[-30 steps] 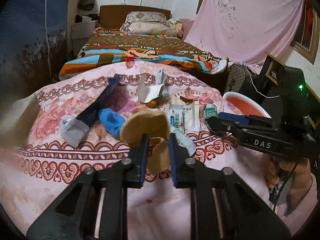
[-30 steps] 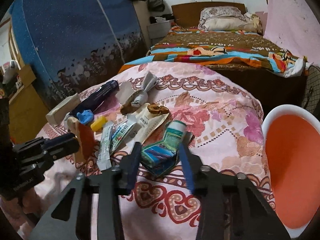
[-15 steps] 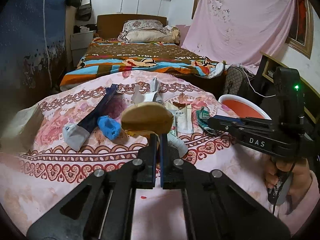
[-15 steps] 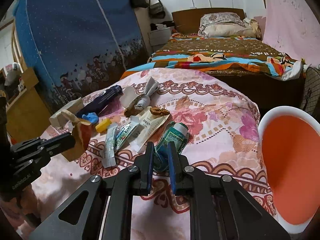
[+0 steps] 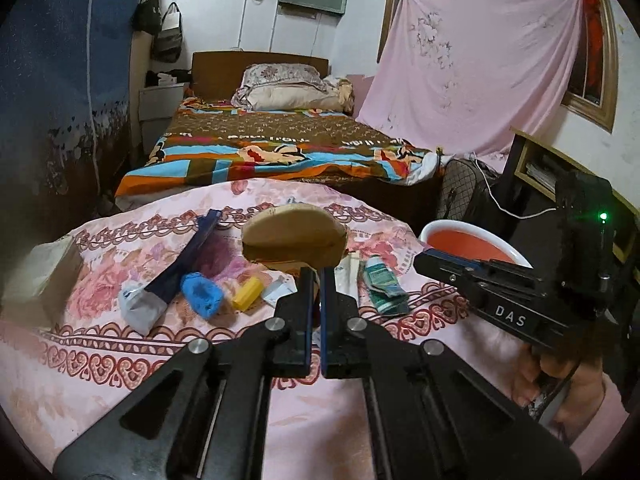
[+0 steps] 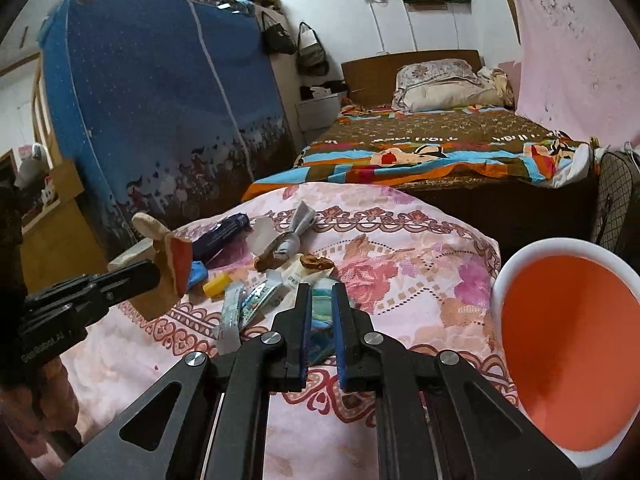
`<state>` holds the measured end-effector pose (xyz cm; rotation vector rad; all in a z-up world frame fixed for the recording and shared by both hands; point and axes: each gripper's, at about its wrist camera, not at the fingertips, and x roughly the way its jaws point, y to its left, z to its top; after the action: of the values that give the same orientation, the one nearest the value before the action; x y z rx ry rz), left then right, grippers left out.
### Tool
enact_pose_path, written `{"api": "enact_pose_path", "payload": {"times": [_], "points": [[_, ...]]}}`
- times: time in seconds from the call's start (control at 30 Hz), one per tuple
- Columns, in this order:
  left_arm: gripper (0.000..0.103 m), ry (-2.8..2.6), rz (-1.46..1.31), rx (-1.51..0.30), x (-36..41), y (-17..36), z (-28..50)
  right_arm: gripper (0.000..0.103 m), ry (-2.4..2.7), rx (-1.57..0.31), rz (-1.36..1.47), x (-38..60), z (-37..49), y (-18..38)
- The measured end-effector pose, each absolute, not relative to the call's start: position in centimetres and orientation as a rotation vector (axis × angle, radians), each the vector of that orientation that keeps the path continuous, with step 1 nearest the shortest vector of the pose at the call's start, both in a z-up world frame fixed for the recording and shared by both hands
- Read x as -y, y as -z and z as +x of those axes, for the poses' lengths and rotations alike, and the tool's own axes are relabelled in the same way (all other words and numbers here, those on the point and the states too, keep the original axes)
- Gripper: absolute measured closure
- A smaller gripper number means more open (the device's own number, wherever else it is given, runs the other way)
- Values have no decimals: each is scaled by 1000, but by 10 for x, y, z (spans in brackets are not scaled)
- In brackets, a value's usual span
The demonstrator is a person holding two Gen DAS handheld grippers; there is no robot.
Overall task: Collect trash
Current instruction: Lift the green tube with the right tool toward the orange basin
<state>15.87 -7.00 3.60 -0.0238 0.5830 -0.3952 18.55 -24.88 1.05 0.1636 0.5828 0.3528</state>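
My left gripper (image 5: 316,276) is shut on a tan folded paper wrapper (image 5: 294,240) and holds it above the pink floral cloth (image 5: 120,344); the wrapper also shows in the right wrist view (image 6: 172,260). My right gripper (image 6: 320,296) is shut on a green squeezed tube (image 6: 320,312), which also shows in the left wrist view (image 5: 382,284), still resting on the cloth. An orange bin with a white rim (image 6: 568,344) stands at the right.
On the cloth lie a dark blue tube (image 5: 188,256), a blue crumpled piece (image 5: 202,292), a yellow cap (image 5: 248,294), toothpaste tubes (image 6: 260,300), a silver wrapper (image 6: 296,228) and a brown scrap (image 6: 316,262). A cardboard box (image 5: 40,276) sits at left. A bed (image 5: 272,148) lies behind.
My left gripper shut on the tan wrapper and lifted it off the cloth. My right gripper closed on the green tube and both views rose.
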Motion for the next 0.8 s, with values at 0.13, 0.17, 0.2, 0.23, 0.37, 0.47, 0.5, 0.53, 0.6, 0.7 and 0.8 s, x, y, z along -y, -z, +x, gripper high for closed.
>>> {"api": "enact_pose_path", "payload": {"times": [0.13, 0.17, 0.2, 0.23, 0.37, 0.47, 0.5, 0.53, 0.6, 0.7, 0.8], "points": [[103, 378, -8, -626, 69, -28, 159, 89, -349, -632, 205, 254, 195, -4], [103, 374, -9, -641, 67, -25, 159, 74, -344, -657, 212, 255, 199, -1], [103, 369, -10, -650, 66, -22, 158, 63, -341, -674, 215, 254, 200, 1], [103, 364, -13, -661, 64, -19, 158, 51, -345, -685, 221, 254, 201, 3], [103, 355, -49, -696, 56, -11, 161, 50, -364, -720, 224, 249, 206, 7], [103, 353, -73, -703, 52, -10, 161, 53, -381, -766, 197, 239, 211, 13], [103, 353, -77, -703, 51, -9, 161, 53, -384, -775, 183, 235, 212, 13], [103, 353, -79, -702, 51, -9, 160, 56, -386, -786, 153, 229, 213, 14], [103, 354, -78, -702, 51, -10, 160, 69, -398, -792, 121, 222, 212, 15], [103, 352, -80, -699, 50, -10, 160, 78, -410, -797, 88, 217, 209, 17], [103, 348, -81, -688, 49, -12, 159, 88, -412, -771, 105, 222, 204, 14]]}}
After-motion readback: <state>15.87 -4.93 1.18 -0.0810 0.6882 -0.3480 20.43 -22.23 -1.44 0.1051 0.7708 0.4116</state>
